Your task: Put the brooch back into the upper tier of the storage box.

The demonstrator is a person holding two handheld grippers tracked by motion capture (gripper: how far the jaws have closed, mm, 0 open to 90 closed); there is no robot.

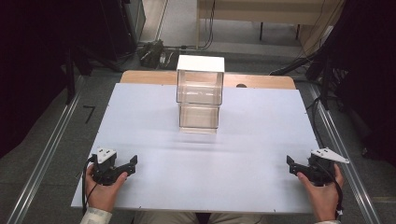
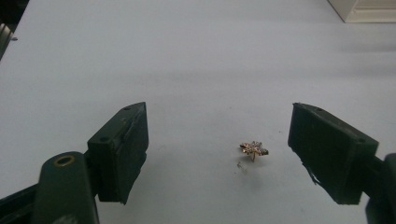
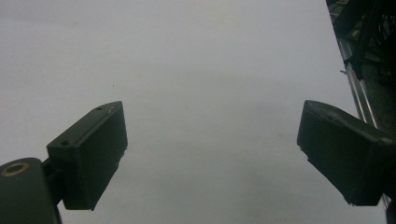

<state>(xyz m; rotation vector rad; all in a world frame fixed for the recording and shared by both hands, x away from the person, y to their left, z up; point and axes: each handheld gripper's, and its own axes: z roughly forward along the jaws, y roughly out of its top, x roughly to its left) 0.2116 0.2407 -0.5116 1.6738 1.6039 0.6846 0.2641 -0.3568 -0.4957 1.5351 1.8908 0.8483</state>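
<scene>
One small gold brooch [image 2: 254, 150] on table [image 2: 196, 56], between spread left gripper [image 2: 217, 154] jaws, untouched

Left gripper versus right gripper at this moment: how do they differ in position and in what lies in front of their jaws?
The left gripper sits at the table's near left corner, the right gripper at its near right. A small gold, star-shaped trinket lies on the table between the left gripper's jaws; bare table lies between the right gripper's. Both are open, hand-held, holding nothing.

Black tongs [image 1: 132, 164], 2 jaws, grey triangular plate [image 1: 106, 153], black cable [image 1: 84, 186], pale sleeve [image 1: 95, 217].
</scene>
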